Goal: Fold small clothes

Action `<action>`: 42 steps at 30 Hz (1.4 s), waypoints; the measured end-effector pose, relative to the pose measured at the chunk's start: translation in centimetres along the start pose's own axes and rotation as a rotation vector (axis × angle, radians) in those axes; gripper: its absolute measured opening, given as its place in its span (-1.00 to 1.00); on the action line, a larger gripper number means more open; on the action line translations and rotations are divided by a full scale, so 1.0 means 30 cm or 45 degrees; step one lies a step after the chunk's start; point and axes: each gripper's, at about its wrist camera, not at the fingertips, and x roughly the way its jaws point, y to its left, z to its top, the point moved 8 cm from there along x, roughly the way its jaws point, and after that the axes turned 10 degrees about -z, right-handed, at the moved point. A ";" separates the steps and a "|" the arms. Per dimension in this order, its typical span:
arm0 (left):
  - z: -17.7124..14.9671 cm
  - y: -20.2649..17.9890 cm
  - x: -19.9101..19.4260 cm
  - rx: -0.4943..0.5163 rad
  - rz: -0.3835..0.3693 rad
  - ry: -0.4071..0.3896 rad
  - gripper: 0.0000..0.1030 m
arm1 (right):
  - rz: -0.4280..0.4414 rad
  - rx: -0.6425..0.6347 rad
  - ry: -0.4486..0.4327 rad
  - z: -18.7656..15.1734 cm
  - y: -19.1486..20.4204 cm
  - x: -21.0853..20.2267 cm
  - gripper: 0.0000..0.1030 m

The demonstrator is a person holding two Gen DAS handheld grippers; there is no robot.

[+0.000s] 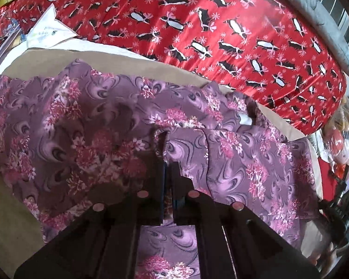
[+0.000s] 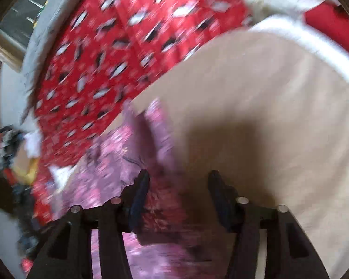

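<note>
The purple floral garment (image 1: 100, 125), thin, limp and light, lies rumpled on the beige sheet (image 1: 118, 60); the left gripper (image 1: 167, 162) pinches its edge, a sound hold, while the right gripper (image 2: 178, 181) hovers with fingers apart.

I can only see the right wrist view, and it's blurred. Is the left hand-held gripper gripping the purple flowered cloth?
Observer: Yes. The left wrist view shows the left hand-held gripper shut on a raised fold of the purple floral fabric garment.
Operator: Anything sharp beyond the garment?
Observer: White printed papers lie at the far left, against the red penguin-print bed cover.
</note>
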 end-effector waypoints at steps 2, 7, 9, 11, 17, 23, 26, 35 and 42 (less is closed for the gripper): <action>0.006 0.013 -0.013 -0.027 0.000 0.001 -0.94 | 0.014 -0.107 -0.022 -0.004 0.060 -0.013 -0.95; 0.036 0.100 -0.084 -0.081 0.162 -0.099 -0.94 | 0.039 -0.273 -0.113 -0.029 0.155 -0.111 -0.80; 0.037 0.112 -0.082 -0.136 0.080 -0.071 -0.94 | -0.039 -0.261 -0.112 -0.035 0.130 -0.111 -0.55; 0.025 0.101 -0.066 -0.164 -0.016 -0.014 -0.94 | -0.078 -0.223 -0.113 -0.030 0.100 -0.101 -0.27; -0.048 -0.001 0.031 -0.190 -0.203 0.174 0.27 | -0.090 -0.121 -0.093 -0.039 0.029 -0.090 -0.25; -0.026 -0.024 0.021 -0.155 -0.209 0.017 -0.91 | -0.106 -0.155 -0.095 -0.042 0.043 -0.093 -0.24; 0.028 0.004 -0.052 -0.135 -0.123 -0.127 -0.92 | -0.117 -0.162 -0.109 -0.034 0.043 -0.102 -0.23; 0.058 0.063 -0.095 -0.121 -0.009 -0.119 -0.91 | -0.151 -0.160 0.010 -0.017 0.051 0.023 -0.21; 0.029 0.124 -0.087 -0.207 0.071 -0.067 -0.87 | -0.273 -0.189 -0.229 0.055 0.000 -0.050 -1.00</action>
